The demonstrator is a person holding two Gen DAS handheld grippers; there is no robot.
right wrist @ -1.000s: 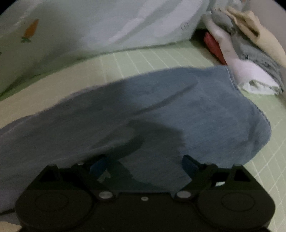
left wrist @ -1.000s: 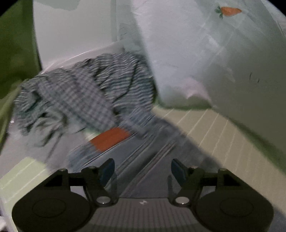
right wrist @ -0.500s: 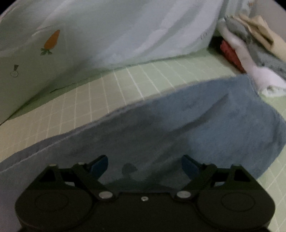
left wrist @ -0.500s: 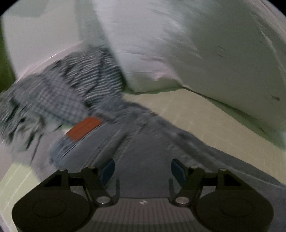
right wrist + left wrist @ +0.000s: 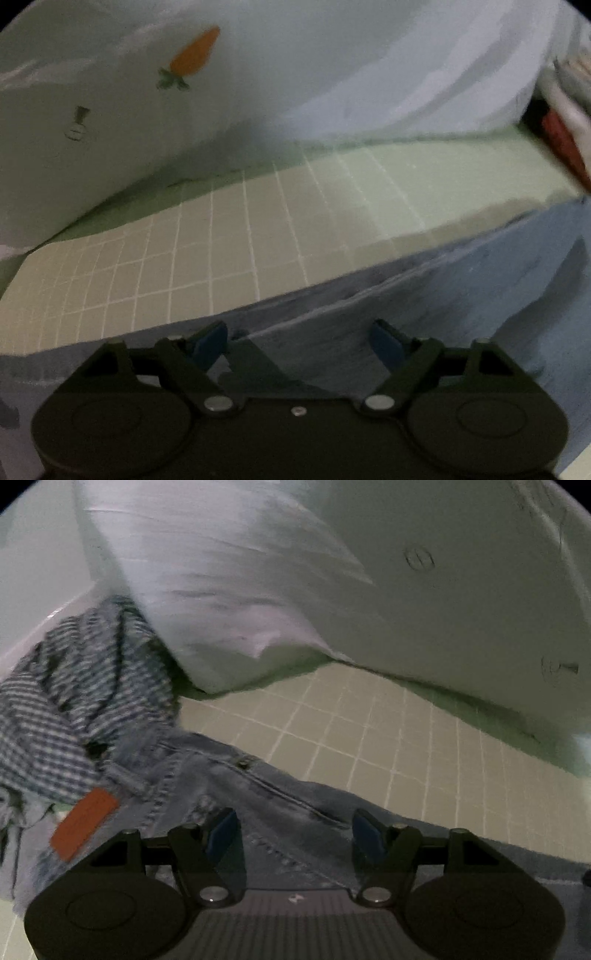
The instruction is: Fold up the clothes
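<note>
My own left gripper (image 5: 293,834) is covering the near part of the jeans (image 5: 258,786), so I am not seeing where the denim ends beneath me. The striped clothes (image 5: 74,694) are blurring and running off the left edge. In the right wrist view, my right gripper (image 5: 299,341) is hiding the denim below it, and the pile of clothes (image 5: 565,122) is smearing at the right edge.

Both wrist cameras sit low and close over the blue denim garment (image 5: 280,794) (image 5: 480,295), facing the shared pale green gridded mat (image 5: 369,731) (image 5: 258,236) mid-frame.
</note>
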